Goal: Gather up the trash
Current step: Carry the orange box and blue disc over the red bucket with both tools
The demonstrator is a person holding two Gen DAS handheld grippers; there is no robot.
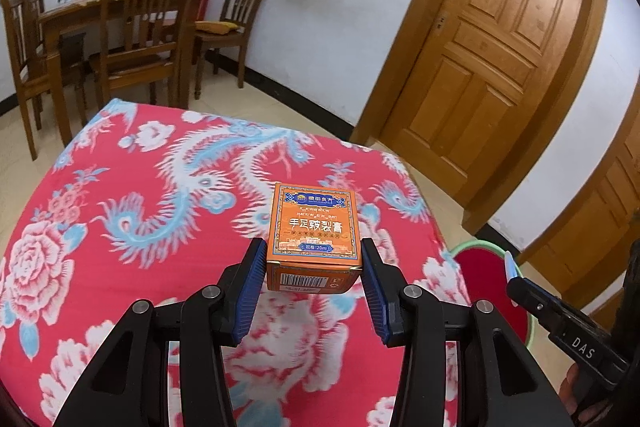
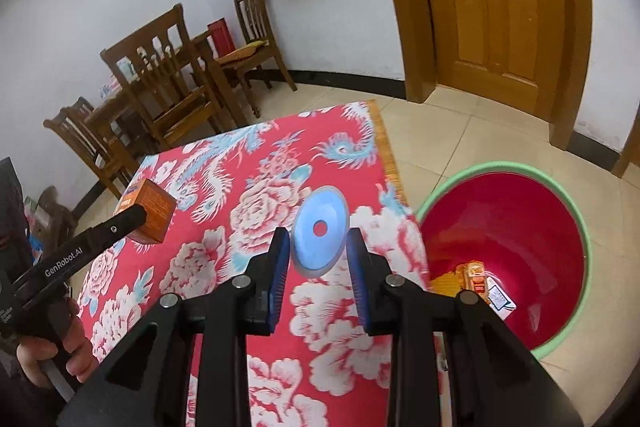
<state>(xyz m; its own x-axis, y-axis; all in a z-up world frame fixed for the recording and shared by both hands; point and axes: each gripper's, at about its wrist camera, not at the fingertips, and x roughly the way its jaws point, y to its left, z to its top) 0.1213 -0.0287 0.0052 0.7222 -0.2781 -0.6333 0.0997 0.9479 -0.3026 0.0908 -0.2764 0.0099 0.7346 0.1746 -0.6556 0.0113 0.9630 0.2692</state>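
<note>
A: Chairs (image 1: 152, 27) upper left of the left wrist view. Centre?

B: Left gripper (image 1: 314, 259) clamps the orange box (image 1: 314, 227) over the red floral cloth (image 1: 120, 227).

A: Right wrist view?

B: Left hand (image 2: 52, 343) lower left; at centre, right gripper (image 2: 319, 247), fingers narrow, pinches a blue disc (image 2: 320, 231). Red bin (image 2: 520, 247) at right edge, on the floor beside the cloth, packets (image 2: 476, 277) inside.
</note>
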